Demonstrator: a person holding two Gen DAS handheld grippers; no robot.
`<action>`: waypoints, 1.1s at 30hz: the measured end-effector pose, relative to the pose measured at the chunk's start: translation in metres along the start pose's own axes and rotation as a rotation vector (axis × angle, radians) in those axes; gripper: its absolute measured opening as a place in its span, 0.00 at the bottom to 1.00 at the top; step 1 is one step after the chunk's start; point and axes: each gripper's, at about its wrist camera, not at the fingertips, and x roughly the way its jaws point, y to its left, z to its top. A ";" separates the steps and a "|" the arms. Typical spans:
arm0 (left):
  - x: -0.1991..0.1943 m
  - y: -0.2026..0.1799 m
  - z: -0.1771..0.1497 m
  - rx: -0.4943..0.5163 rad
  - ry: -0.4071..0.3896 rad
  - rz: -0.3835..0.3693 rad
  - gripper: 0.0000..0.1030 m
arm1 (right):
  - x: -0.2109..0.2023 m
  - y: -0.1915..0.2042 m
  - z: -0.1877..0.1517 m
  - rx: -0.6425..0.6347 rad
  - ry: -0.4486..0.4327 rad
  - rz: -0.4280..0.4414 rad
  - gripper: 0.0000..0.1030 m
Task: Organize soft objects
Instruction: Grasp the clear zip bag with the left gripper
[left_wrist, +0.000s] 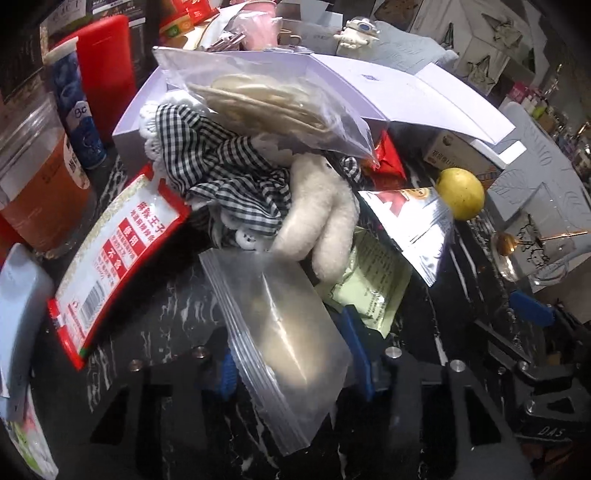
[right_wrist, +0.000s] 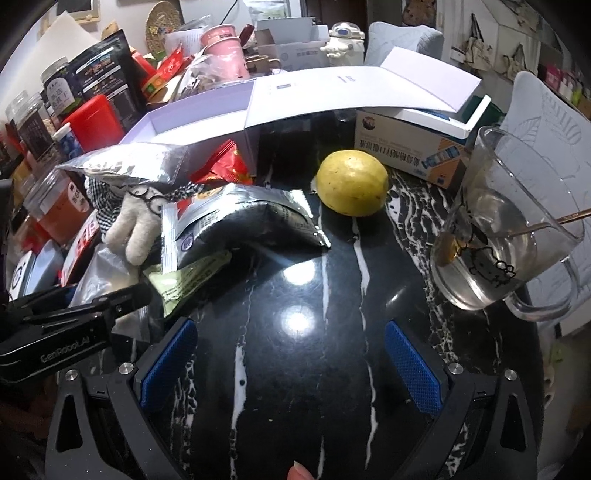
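Observation:
A clear zip bag (left_wrist: 284, 332) lies between the jaws of my left gripper (left_wrist: 295, 354), which is shut on it low over the black marble table (right_wrist: 295, 295). Beyond it a white plush toy (left_wrist: 321, 218) in black-and-white checked cloth (left_wrist: 229, 166) lies under another zip bag (left_wrist: 273, 99) holding pale flat pieces. The plush also shows at the left of the right wrist view (right_wrist: 136, 225). My right gripper (right_wrist: 291, 365) is open and empty above bare table, right of the pile.
A silver foil pouch (right_wrist: 240, 221), a green packet (left_wrist: 369, 288), a red-and-white packet (left_wrist: 118, 258), a yellow fruit (right_wrist: 351, 182), a glass mug with spoon (right_wrist: 502, 236), an open white box (right_wrist: 258, 107), jars and bottles at left.

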 end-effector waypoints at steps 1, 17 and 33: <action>-0.001 0.001 -0.001 -0.007 -0.002 -0.016 0.45 | 0.000 0.000 -0.001 0.003 0.002 0.008 1.00; -0.069 0.052 -0.023 -0.088 -0.178 0.043 0.44 | 0.028 0.062 0.003 -0.086 -0.016 0.131 1.00; -0.076 0.066 -0.028 -0.116 -0.231 0.012 0.44 | 0.057 0.092 0.009 -0.194 0.016 0.008 0.60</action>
